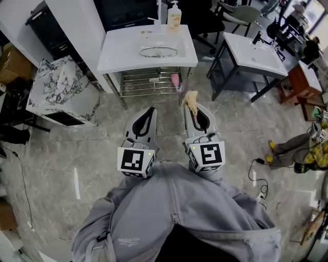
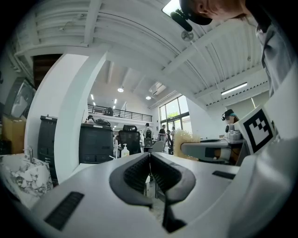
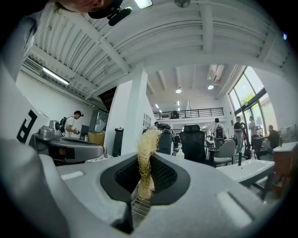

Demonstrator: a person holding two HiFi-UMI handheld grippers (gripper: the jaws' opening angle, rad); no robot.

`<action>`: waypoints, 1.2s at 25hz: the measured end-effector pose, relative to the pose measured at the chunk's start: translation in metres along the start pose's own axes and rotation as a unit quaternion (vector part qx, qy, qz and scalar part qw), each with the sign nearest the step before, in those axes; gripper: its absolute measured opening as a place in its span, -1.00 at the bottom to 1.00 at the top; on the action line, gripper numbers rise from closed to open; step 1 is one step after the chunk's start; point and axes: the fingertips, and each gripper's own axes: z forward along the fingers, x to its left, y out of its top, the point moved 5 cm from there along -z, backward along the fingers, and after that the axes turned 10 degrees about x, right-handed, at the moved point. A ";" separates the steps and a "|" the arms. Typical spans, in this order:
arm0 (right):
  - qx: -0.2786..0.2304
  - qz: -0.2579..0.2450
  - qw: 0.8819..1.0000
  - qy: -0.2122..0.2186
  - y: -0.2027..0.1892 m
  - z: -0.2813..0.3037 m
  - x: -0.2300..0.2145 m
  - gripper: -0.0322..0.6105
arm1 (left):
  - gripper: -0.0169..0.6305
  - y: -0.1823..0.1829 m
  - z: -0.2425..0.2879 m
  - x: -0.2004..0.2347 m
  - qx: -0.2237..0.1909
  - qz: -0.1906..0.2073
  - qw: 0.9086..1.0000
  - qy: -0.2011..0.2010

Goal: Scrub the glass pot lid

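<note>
The glass pot lid [image 1: 158, 51] lies in the basin of a white sink table [image 1: 123, 51], well ahead of both grippers. My left gripper [image 1: 151, 109] [image 2: 150, 161] is held level over the floor, jaws shut with nothing between them. Beside it, my right gripper [image 1: 193, 109] [image 3: 146, 168] is shut on a straw-coloured fibre scrubber [image 1: 191, 101] [image 3: 147, 151], which sticks out past the fingertips. The left gripper view also shows the scrubber [image 2: 184, 139] off to its right. Both grippers are apart from the lid and the table.
A soap bottle [image 1: 174, 15] stands at the sink's back edge; a pink item [image 1: 175, 80] rests on the rack beneath. A marble-patterned cabinet [image 1: 61, 92] stands left, a second white table [image 1: 253, 53] and wooden stool [image 1: 302, 84] right. Cables [image 1: 259, 176] lie on the floor.
</note>
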 end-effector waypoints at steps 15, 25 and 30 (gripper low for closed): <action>-0.006 0.018 1.000 0.025 -0.003 0.022 -0.041 -0.80 | -0.92 0.005 0.036 -0.002 0.003 0.000 0.999 0.036; -0.002 0.010 1.000 0.011 -0.003 0.067 -0.062 -0.80 | -0.92 0.005 0.082 0.027 0.001 -0.003 1.000 0.031; 0.001 0.007 1.000 0.002 -0.002 0.109 -0.072 -0.80 | -0.92 0.007 0.117 0.054 0.001 -0.003 1.000 0.024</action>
